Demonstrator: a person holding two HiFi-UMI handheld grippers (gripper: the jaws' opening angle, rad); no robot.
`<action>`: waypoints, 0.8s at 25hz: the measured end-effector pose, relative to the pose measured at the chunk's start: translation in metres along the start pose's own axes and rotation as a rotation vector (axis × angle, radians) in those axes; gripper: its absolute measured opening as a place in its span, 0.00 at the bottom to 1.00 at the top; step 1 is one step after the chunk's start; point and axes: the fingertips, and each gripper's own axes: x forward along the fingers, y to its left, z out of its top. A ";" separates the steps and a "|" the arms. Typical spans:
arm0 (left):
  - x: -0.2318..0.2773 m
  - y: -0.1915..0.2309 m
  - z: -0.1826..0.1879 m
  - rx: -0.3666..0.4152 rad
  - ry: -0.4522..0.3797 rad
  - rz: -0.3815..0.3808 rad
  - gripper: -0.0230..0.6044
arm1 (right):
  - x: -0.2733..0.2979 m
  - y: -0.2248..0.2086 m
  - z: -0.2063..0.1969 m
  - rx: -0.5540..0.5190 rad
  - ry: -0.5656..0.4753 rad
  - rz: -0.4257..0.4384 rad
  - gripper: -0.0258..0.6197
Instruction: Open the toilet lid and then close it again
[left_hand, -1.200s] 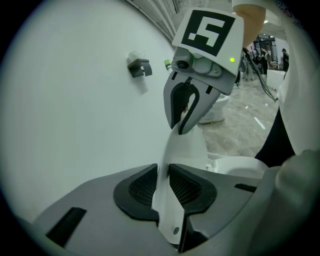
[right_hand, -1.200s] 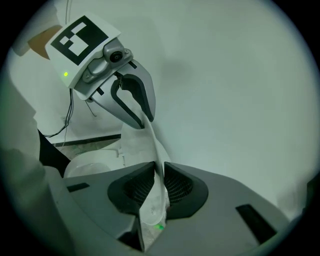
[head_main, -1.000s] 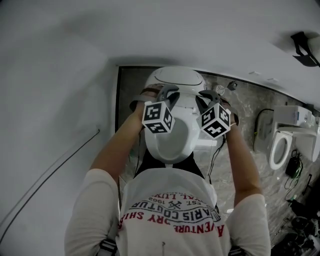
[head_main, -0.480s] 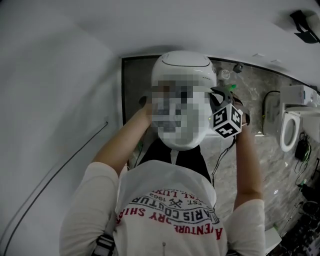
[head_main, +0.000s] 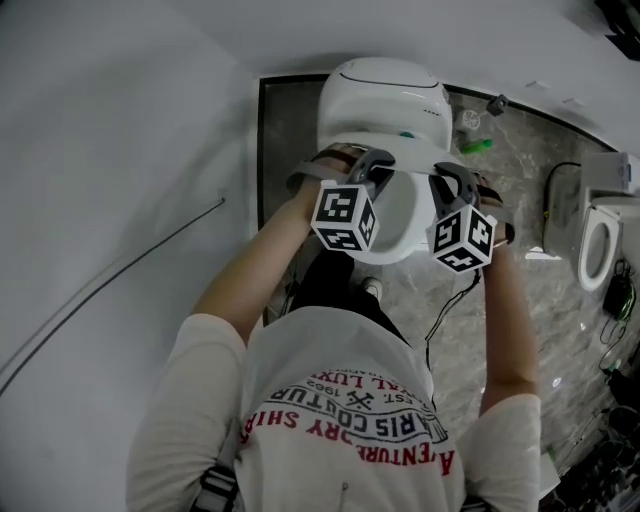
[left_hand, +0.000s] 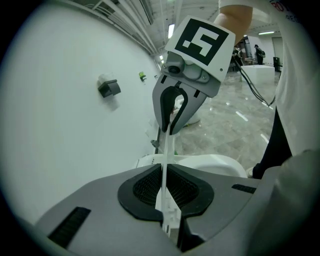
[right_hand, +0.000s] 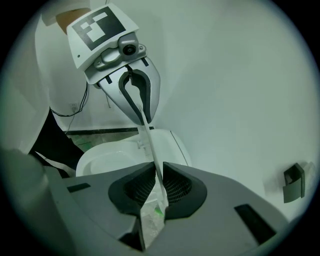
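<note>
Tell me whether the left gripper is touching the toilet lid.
Touching. In the left gripper view the left gripper, whose jaws have just been closing, pinches the toilet lid edge-on, pads against both faces.

White toilet lid (head_main: 404, 218), partly raised.
Oval, glossy and thin in edge view; tilted above the white bowl (right_hand: 102, 159), front edge lifted, rear edge down.
</note>
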 end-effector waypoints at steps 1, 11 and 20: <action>-0.001 -0.010 -0.002 0.001 0.004 0.007 0.09 | -0.001 0.010 -0.002 -0.013 0.000 -0.004 0.11; -0.010 -0.101 -0.021 -0.052 0.009 0.069 0.12 | -0.005 0.104 -0.020 -0.111 -0.033 -0.001 0.11; -0.005 -0.177 -0.033 0.067 0.045 0.155 0.13 | -0.004 0.177 -0.045 -0.195 -0.048 -0.069 0.11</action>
